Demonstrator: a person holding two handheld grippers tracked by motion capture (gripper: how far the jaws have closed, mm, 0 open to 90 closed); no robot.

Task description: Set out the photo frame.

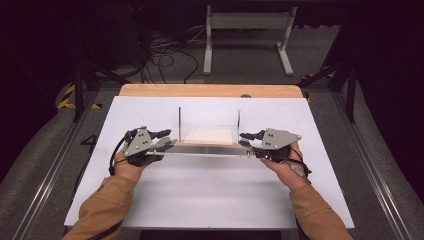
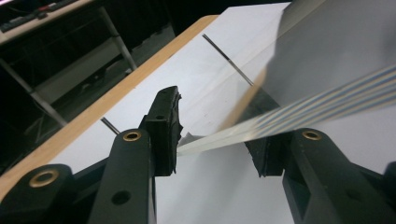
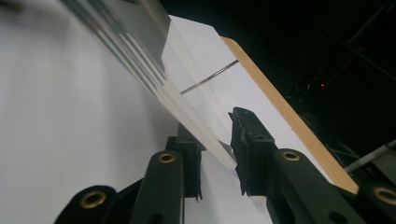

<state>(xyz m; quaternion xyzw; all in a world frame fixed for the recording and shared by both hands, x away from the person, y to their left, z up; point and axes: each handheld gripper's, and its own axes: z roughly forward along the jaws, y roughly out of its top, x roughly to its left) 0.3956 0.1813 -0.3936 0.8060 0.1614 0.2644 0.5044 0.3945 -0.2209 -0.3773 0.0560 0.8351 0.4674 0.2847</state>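
Jaws first: the left gripper (image 1: 159, 141) has its two black jaws spread on either side of the left end of a clear acrylic box (image 1: 209, 134), one pad touching the panel edge, the other apparently a little off it, so not clearly pinching. The right gripper (image 1: 248, 142) has its jaws spread too, w/ the box's right end sitting between them; in the right gripper view a gap shows beside the panel edge (image 3: 196, 126). The box is see-through, open-topped, and sits mid-table on a white sheet (image 1: 210, 200), roughly centred btwn the two hands (image 1: 127, 165); a pale wood-coloured patch shows through or inside it, can't tell which. Risks, as a judgement: smooth plastic edges could slip out of the pads if the jaws close unevenly; if one side lifts before the other, the box could tilt or twist free; squeezing a thin wall hard might flex it. Surface: the white sheet covers a light wood tabletop (image 1: 210, 90), wood strip bare along the far edge. Room: dark, w/ tangled cables (image 1: 160, 52) on a grey floor and a white metal stand (image 1: 248, 35) beyond the table.
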